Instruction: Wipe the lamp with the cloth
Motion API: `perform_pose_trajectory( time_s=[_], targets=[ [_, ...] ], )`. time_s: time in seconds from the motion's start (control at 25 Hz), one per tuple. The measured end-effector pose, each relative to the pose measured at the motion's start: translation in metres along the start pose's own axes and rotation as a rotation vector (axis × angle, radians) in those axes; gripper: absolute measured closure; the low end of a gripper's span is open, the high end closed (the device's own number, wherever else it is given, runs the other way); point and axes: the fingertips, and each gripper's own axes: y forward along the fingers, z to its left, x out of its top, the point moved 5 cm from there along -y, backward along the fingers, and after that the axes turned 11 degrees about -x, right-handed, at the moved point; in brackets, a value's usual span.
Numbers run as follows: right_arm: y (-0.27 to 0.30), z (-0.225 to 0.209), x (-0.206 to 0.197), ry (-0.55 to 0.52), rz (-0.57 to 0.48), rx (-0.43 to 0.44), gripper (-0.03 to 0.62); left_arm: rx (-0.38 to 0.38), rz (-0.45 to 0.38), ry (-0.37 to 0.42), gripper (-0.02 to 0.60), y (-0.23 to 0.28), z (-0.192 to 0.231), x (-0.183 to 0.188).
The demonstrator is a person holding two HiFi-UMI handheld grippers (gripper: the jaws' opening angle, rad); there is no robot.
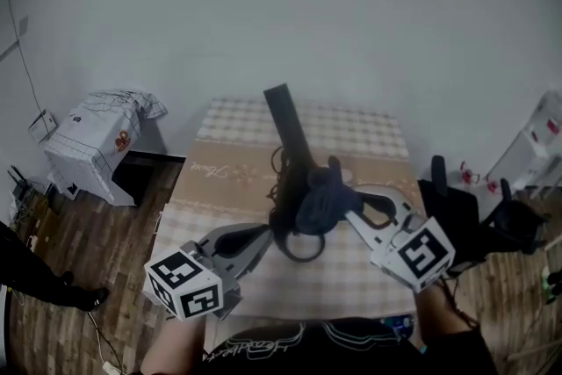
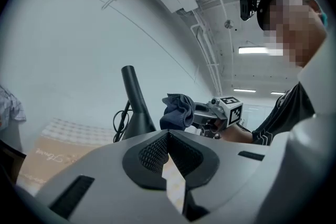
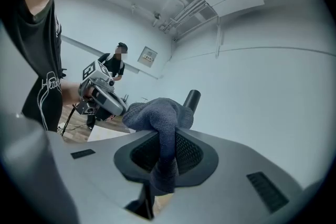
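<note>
A black lamp (image 1: 290,136) stands on the checked table (image 1: 369,145), its straight arm rising toward the far side and its ring base (image 1: 301,255) near me. My right gripper (image 1: 341,211) is shut on a dark blue cloth (image 1: 320,202), held just right of the lamp's lower arm; contact with the lamp cannot be told. The bunched cloth (image 3: 157,115) fills the right gripper view, with the lamp's tip (image 3: 192,98) behind it. My left gripper (image 1: 263,234) is shut with nothing in it, beside the base. From it the lamp (image 2: 134,97) and cloth (image 2: 177,110) show ahead.
The lamp's dark cable (image 1: 279,176) coils by its arm. A box draped in white fabric (image 1: 97,136) stands on the wooden floor at the left. Dark equipment (image 1: 457,206) crowds the table's right side. Another person (image 3: 118,60) stands in the distance.
</note>
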Motion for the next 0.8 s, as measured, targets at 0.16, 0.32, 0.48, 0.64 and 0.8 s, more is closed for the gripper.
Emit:
perform_pose_trajectory(
  time_s=[0.16,0.32,0.48,0.64,0.8],
  targets=[
    [0.019,0.015,0.025,-0.051,0.044,-0.118,0.537,-0.100,0.026,-0.001,0.583,-0.019,0.025,0.006],
    [0.039,0.024,0.049,-0.140,0.077,-0.216,0.537,-0.180,0.049,-0.003,0.583,-0.034,0.042,0.008],
    [0.058,0.027,0.072,-0.205,0.094,-0.305,0.537,-0.230,0.063,-0.015,0.583,-0.051,0.058,0.004],
    [0.076,0.026,0.098,-0.327,0.115,-0.397,0.537,-0.247,0.025,-0.033,0.583,-0.068,0.078,0.008],
    [0.095,0.027,0.125,-0.461,0.104,-0.474,0.537,-0.267,0.005,-0.022,0.583,-0.078,0.092,0.014]
  ],
)
